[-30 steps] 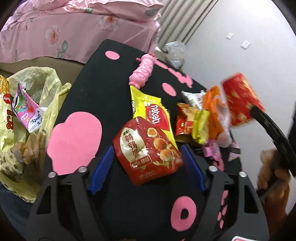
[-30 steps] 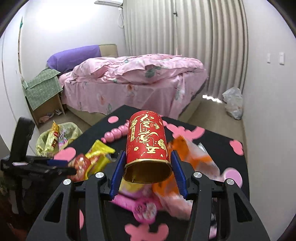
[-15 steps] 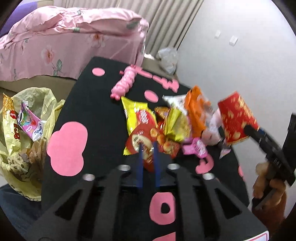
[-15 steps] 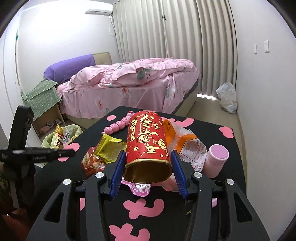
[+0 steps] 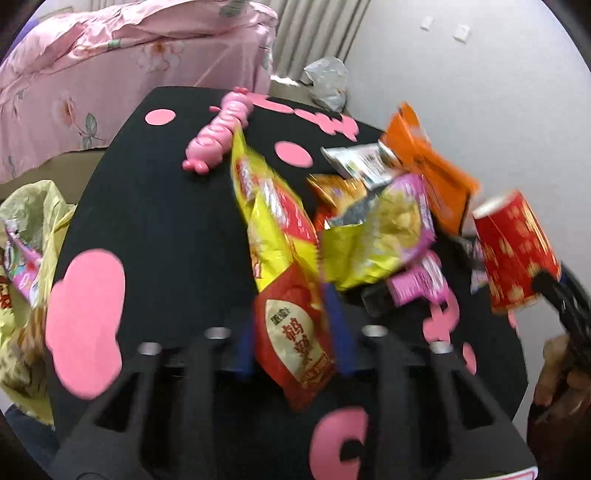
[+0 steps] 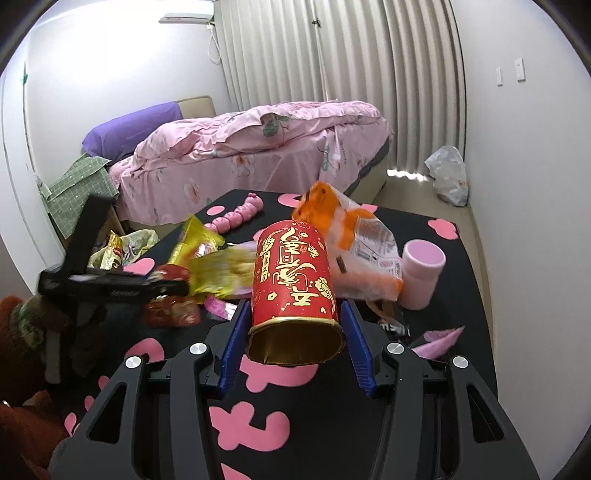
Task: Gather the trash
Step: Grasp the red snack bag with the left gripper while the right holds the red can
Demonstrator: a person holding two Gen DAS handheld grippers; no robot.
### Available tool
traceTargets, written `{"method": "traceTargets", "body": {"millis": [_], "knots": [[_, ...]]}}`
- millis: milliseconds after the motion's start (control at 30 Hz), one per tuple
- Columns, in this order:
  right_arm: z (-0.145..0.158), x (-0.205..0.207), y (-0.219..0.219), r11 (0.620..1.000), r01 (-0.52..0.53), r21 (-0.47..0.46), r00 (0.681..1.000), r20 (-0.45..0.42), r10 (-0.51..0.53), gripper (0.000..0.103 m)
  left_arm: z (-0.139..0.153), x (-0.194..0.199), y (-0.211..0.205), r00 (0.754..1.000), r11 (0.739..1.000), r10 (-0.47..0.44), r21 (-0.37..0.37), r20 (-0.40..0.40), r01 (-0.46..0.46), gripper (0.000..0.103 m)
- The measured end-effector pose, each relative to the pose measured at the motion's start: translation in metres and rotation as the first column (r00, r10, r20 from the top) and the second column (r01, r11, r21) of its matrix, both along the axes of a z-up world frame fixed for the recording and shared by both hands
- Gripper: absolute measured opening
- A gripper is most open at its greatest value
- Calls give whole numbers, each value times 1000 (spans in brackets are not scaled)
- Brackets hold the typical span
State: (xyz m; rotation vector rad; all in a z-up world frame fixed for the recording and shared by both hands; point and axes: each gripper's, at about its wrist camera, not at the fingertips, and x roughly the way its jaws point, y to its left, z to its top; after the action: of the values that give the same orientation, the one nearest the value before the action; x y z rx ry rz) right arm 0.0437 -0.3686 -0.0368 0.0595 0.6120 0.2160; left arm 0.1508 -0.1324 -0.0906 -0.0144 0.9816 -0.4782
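A black table (image 6: 424, 387) with pink shapes fills the lower frame; a pink bed (image 6: 258, 147) lies behind, upper centre. The left gripper (image 5: 295, 332) is closing on a red packet (image 5: 295, 339); the right gripper (image 6: 295, 332) clamps a red can (image 6: 291, 273).

- White walls (image 6: 110, 110) filled the left and right of the right wrist view.
- An air conditioner (image 6: 186, 16) hung at the upper left, near the ceiling.
- Pale pleated curtains (image 6: 332, 55) covered the upper centre, with a strip of daylight (image 6: 404, 173) on the floor (image 6: 413, 195) beneath them.
- A bed (image 6: 258, 147) under a pink floral quilt stood mid-frame, a purple pillow (image 6: 133, 127) at its left end.
- Wall switches (image 6: 509, 72) sat at the upper right.
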Motion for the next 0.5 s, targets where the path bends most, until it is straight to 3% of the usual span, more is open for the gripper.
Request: {"method": "traceTargets", "body": {"millis": [67,233,300,367,433,500], "knots": [[-2,0,-2,1000,2,9,1000,-6,-2,48,6,-14,1,1000,1000,-11,-12,8,11,18],[-2,0,7,1000,-14,-3,1000,-1,14,48,25,-40,7,999,997,-45,-55,30,46,19],[-2,0,10,1000,-21,-12,1000,0,21,48,30,-47,11,996,988,-89,-128,25,91,24],[-2,1,13,999,-29,-16,1000,-3,29,48,27,-50,13,992,982,-126,-140,13,127,43],[-1,0,14,999,-33,-14,999,-5,33,48,20,-49,20,996,991,-88,-99,1,87,44],[2,-3,16,999,-35,-19,999,3,35,48,15,-51,27,997,992,-69,-106,-24,67,44]]}}
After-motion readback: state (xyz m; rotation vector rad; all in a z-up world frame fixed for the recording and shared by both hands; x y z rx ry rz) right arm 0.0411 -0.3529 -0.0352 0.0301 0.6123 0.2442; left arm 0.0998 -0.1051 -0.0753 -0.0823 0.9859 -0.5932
